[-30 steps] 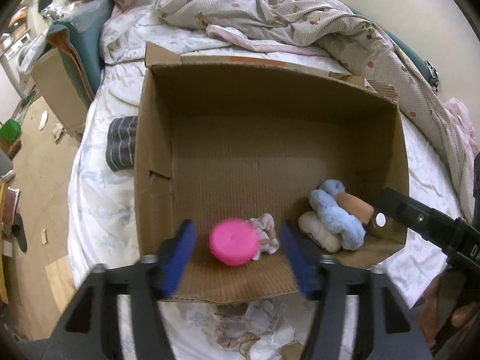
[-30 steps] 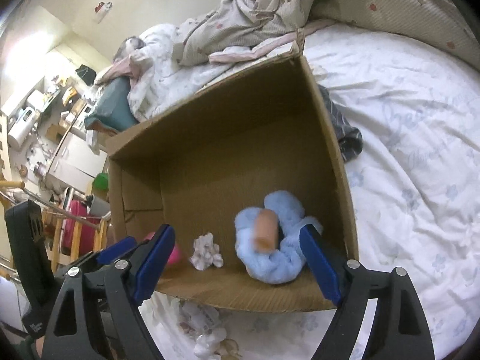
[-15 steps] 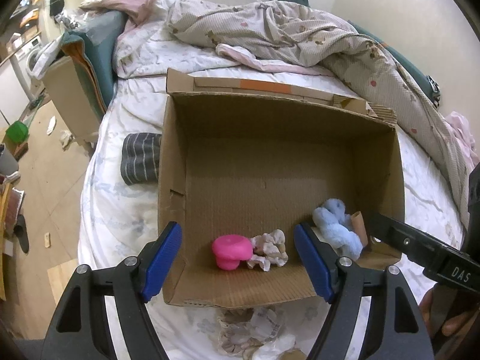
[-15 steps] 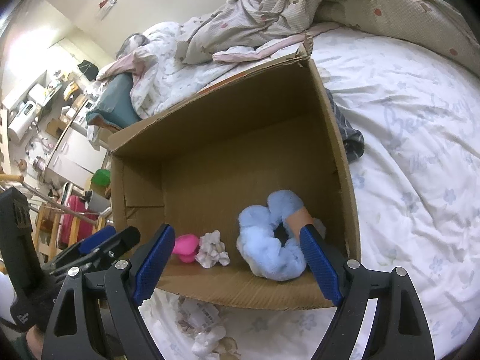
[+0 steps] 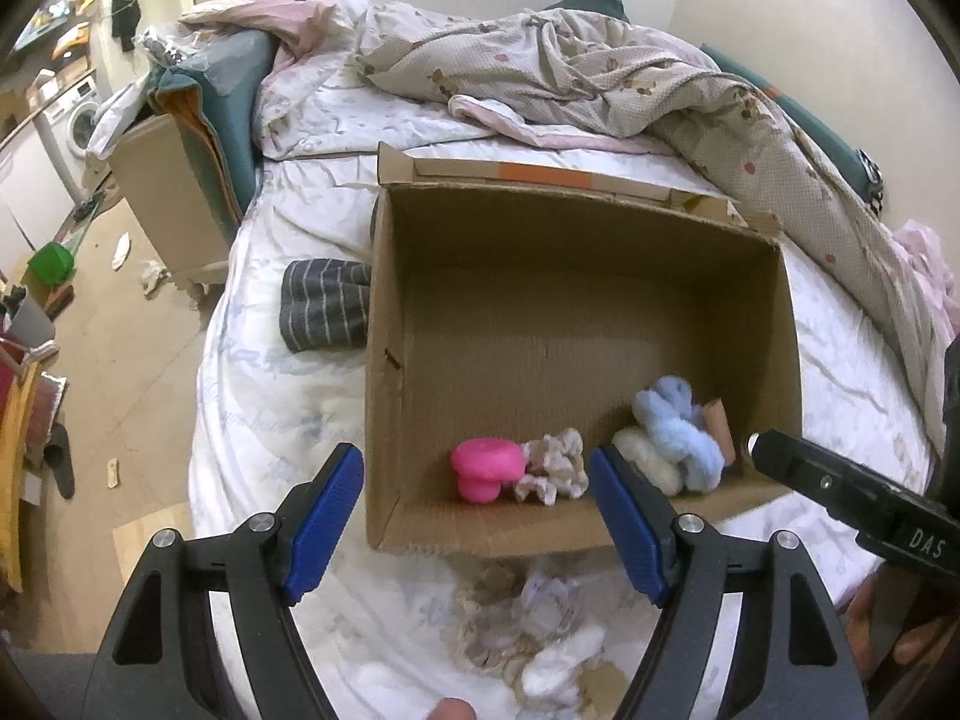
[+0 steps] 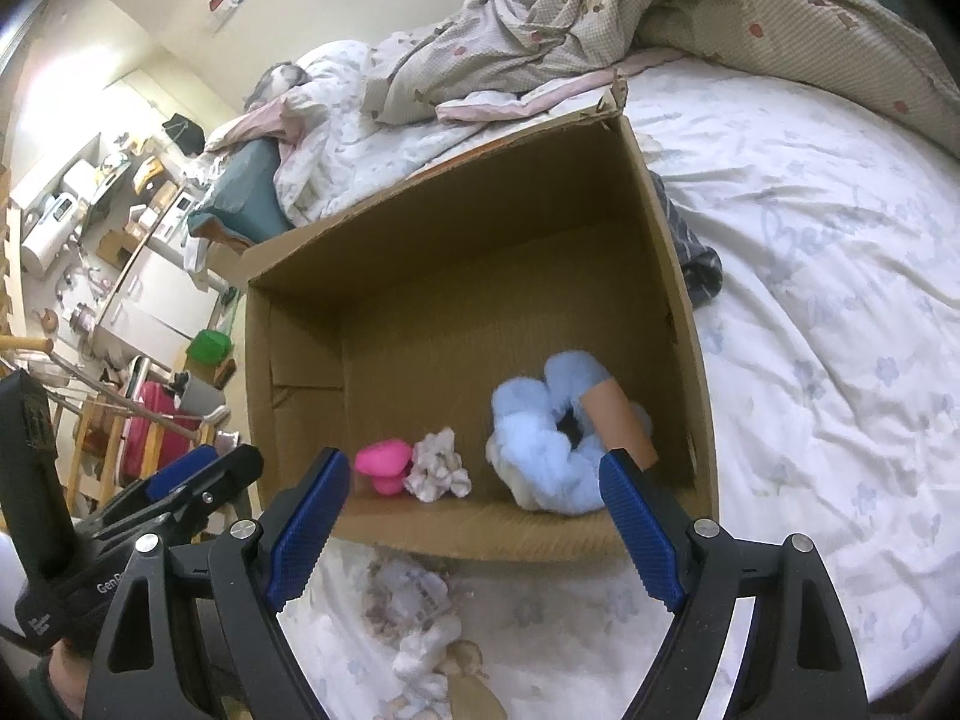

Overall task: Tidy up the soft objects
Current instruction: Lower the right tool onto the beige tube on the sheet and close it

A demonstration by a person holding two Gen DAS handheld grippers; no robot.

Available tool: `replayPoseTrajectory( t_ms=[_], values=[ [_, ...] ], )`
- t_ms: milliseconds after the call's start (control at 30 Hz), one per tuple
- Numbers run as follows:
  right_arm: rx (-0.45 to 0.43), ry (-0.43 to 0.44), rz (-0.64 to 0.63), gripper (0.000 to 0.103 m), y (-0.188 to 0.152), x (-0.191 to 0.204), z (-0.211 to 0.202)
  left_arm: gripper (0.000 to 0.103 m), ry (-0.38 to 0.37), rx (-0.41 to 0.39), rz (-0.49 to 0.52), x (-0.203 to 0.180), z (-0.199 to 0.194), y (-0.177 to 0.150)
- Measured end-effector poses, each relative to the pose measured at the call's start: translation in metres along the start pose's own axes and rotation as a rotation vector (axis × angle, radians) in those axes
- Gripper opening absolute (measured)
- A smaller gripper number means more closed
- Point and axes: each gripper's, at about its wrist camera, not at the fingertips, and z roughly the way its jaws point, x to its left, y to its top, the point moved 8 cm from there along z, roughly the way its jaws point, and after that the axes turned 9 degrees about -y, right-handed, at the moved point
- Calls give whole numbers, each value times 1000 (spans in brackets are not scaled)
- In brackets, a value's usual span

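On the bed (image 5: 270,438), white floral sheet, sits an open cardboard box (image 5: 384,360), flaps up, long side toward both cameras. Contents all along near wall of box: pink mushroom-shaped soft toy (image 5: 483,468) at left, touching a cream ruffled scrunchie (image 5: 555,468) just beside it; further right a pale-blue fluffy plush (image 5: 678,438) lying partly on a white fluffy piece (image 5: 645,459), w/ a tan cardboard tube (image 6: 618,420) tucked against/through the blue plush, close to box's right wall. Rest of box floor bare.

Left tool (image 5: 477,519): blue pads spread wide, nothing between them, held above the near edge of box; pink toy & scrunchie seen in the gap but well below, not touched. Right tool (image 6: 474,531): pads spread wide, nothing gripped, hovering over near edge; blue plush seen beyond, apart from pads.

Outside box, on sheet just in front of near wall: heap of crumpled white/beige soft items (image 5: 528,636), not yet in box. Grey striped cloth (image 5: 324,306) folded on bed, against box's left wall. Rumpled patterned duvet (image 5: 570,78) behind box. Part of a hand (image 5: 894,630) visible at lower right of left-wrist view, on the other tool's handle
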Motion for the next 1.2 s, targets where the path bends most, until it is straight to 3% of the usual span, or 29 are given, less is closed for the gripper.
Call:
replayPoseTrajectory(
  t_ms=[267, 467, 633, 1200],
  values=[
    [8, -11, -28, 90, -16, 1, -14, 94, 32, 0, -15, 8, -20, -21],
    [41, -26, -45, 90, -35, 1, -14, 94, 70, 11, -11, 17, -31, -43],
    [61, -40, -64, 90, -50, 1, -16, 94, 49, 7, -42, 21, -39, -54],
    [143, -43, -41, 90, -78, -6, -8, 93, 63, 82, -113, 39, -27, -78]
  ],
)
